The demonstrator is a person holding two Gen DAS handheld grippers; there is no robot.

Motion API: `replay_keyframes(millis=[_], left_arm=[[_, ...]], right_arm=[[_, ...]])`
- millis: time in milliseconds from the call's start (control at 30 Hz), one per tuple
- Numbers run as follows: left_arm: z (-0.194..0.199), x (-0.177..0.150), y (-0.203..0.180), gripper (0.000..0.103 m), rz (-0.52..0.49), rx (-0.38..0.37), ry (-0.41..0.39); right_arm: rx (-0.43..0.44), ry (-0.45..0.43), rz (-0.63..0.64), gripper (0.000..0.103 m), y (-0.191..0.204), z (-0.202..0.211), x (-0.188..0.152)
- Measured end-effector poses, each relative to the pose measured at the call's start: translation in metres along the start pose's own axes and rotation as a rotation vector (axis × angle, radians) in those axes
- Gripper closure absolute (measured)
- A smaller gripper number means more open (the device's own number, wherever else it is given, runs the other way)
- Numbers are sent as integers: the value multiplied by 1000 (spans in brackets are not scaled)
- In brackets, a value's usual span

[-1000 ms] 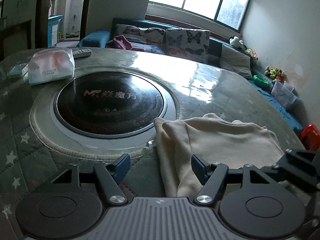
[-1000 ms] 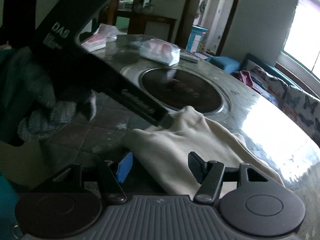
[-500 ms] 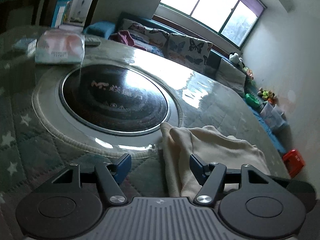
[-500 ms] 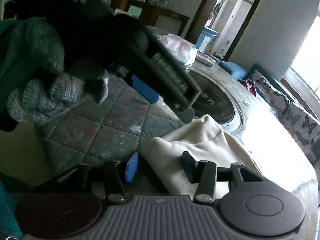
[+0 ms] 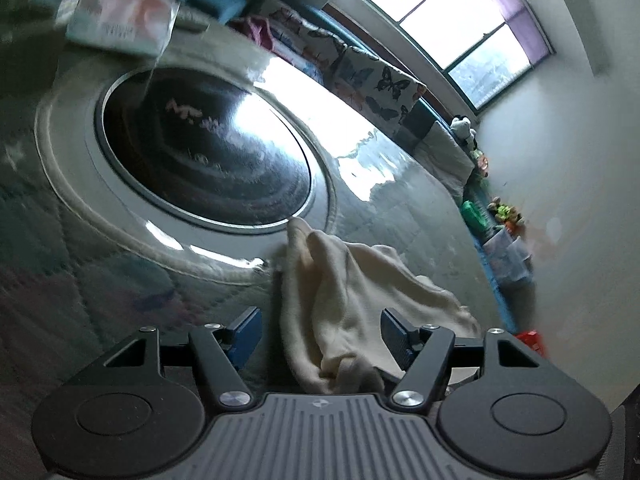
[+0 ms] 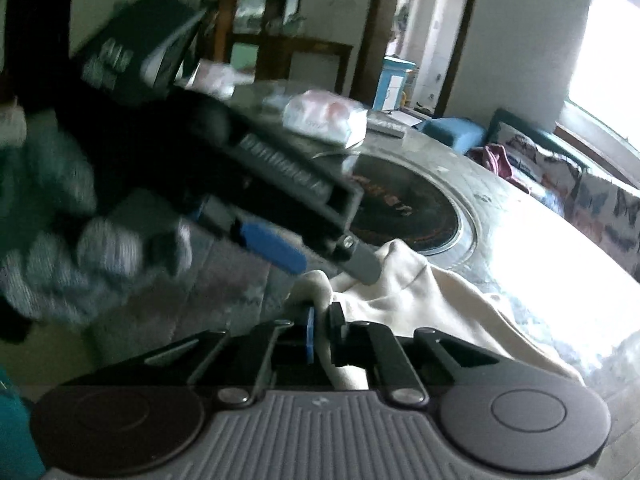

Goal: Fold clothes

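cream garment (image 6: 420, 300) pinched in the closed right gripper (image 6: 320, 328); left gripper (image 5: 320, 332) spread wide around it, not gripping.

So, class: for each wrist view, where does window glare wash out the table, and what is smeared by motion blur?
Left wrist view: glare streaks the table beyond the black hob; the tissue pack is smeared. Right wrist view: glare whitens the table's right side; the gloved hand and left gripper blur.

Cream garment (image 5: 344, 292), open left tongs (image 5: 320, 334), round table (image 5: 400, 200)
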State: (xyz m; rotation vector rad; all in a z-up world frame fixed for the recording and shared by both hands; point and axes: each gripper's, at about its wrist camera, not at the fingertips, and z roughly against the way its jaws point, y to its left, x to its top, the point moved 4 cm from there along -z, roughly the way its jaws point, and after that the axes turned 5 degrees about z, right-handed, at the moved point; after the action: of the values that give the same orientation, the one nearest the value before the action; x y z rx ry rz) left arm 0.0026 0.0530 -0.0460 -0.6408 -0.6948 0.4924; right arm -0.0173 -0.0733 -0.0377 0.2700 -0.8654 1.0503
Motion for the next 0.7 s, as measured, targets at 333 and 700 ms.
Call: replay_keyframes(millis=[333, 700], left_arm=[[-26, 4, -5, 34, 172, -56, 67], [-40, 2, 2, 68, 219, -61, 91]], right_arm=[[60, -80, -144, 98, -33, 26, 2], [132, -117, -153, 99, -30, 33, -12]])
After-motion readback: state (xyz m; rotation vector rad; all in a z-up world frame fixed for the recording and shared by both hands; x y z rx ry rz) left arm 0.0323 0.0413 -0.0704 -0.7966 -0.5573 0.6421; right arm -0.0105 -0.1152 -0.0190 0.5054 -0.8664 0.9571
